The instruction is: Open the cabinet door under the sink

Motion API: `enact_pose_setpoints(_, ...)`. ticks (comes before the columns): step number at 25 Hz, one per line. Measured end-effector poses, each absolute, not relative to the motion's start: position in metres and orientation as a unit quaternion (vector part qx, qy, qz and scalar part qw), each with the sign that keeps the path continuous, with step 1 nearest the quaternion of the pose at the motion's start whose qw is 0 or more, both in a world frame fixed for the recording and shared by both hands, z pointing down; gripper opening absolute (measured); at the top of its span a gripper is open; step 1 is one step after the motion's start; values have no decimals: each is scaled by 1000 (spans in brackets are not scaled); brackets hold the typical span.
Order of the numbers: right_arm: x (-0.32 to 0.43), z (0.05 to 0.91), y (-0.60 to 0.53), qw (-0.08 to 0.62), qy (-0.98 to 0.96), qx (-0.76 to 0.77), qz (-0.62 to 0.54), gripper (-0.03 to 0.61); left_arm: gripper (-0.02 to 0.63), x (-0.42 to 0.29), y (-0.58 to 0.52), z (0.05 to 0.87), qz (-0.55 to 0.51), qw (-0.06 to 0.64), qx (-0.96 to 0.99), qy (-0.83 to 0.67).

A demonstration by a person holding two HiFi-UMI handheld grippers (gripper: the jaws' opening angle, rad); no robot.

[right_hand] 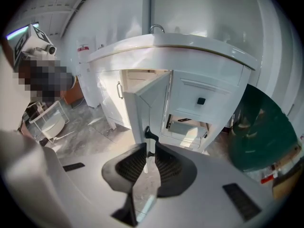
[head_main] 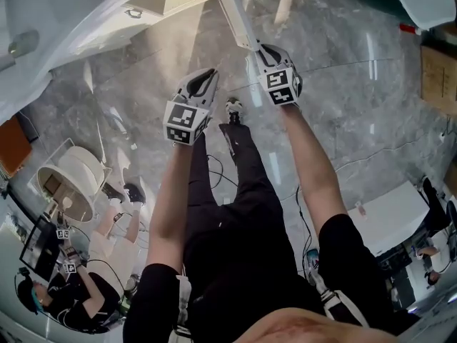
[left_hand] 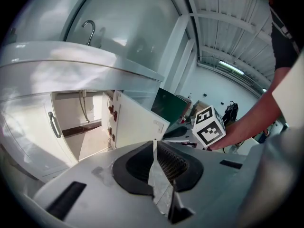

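The white sink cabinet [right_hand: 209, 94] stands under a basin with a faucet [right_hand: 156, 29]. Its right door [right_hand: 152, 103] is swung out, edge-on to the right gripper view, and shows as a thin white panel [head_main: 235, 13] in the head view. My right gripper [right_hand: 149, 148] is shut on the door's black handle [right_hand: 148, 135]; from above the right gripper [head_main: 255, 50] sits at the door's outer edge. Beside it my left gripper [head_main: 208, 73] hangs free of the door. The left gripper [left_hand: 154, 145] is shut with nothing in it. The open door [left_hand: 137, 122] shows the bare cabinet inside [left_hand: 78, 127].
The cabinet's left door [left_hand: 28, 132] is closed, with a bar handle [left_hand: 53, 125]. A drawer with a black knob [right_hand: 201, 100] sits right of the open door. A dark green round object [right_hand: 263, 127] stands at right, a white wire basket [head_main: 71, 181] at left. Cables [head_main: 303, 220] lie on the grey floor.
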State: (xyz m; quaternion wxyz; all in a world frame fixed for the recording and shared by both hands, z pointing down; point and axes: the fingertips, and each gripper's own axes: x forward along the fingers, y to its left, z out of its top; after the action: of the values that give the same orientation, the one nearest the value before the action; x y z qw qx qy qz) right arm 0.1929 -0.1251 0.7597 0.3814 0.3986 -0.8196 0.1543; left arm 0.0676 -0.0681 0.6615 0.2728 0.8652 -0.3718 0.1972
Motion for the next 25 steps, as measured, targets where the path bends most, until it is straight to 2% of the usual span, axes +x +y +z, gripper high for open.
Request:
enact_pose_setpoints(3, 196, 732, -96, 379, -819, 397, 166, 111, 32, 68, -56, 639, 205, 262, 868, -368)
enact_pose_setpoints(7, 196, 677, -46, 373, -830, 365, 196, 60, 32, 66, -40, 603, 212, 250, 870, -369)
enact_pose_setpoints(14, 177, 546, -4, 305, -877, 323, 182, 58, 32, 52, -20, 513, 222, 206, 883, -359)
enact_pose_setpoints(20, 160, 428, 27, 245, -918, 287, 125, 58, 32, 35, -1, 436, 175, 192, 885, -386)
enact_pose_setpoints(25, 156, 393, 39, 233, -930, 265, 101, 59, 32, 31, 22, 403, 174, 176, 881, -403)
